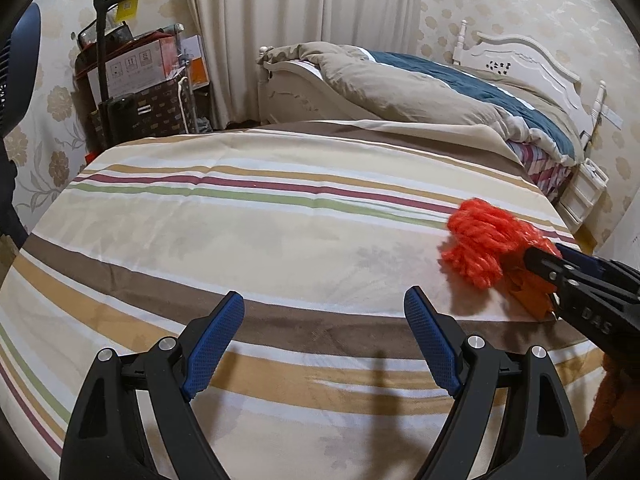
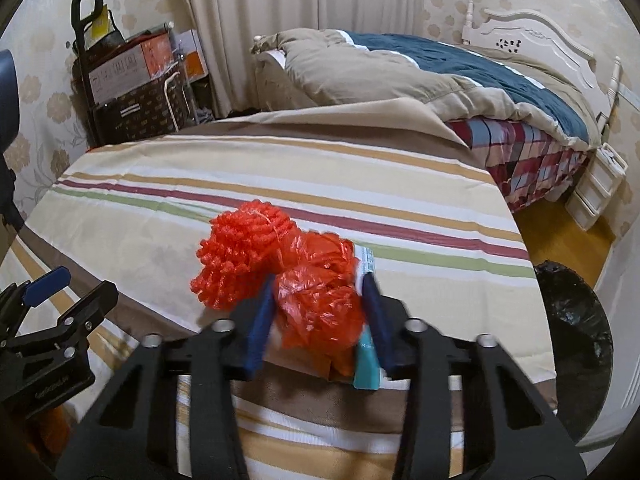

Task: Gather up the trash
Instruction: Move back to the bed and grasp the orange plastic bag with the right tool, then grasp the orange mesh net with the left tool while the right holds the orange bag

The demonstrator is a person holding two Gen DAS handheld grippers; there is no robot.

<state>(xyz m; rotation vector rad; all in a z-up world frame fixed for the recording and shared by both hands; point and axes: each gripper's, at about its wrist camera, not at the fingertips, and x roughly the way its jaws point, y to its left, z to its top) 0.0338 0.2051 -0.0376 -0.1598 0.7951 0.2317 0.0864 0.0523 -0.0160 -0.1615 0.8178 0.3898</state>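
A: Start wide. Striped sheet (image 1: 248, 240) spread flat; black-lined bin (image 2: 576, 344) sits off its right edge, down on the floor. Your load is the red bundle (image 2: 280, 264), crinkled plastic and netting with a teal-and-white packet (image 2: 366, 360) pressed in beside it.

B: So how do I carry it well?

A: My read: lift it off the sheet before you swing right, so the loose netting doesn't drag on the cloth. Hold the squeeze steady; plastic like that likely slips. Let go only once you're over the bin's mouth.

B: And the jaws?

A: Your right gripper (image 2: 320, 312) is clamped on the plastic part, jaws narrow, packet against the right pad; the netting puff hangs out ahead, ungripped. Your left gripper (image 1: 324, 312) is spread wide, holding nothing, hovering over bare sheet.
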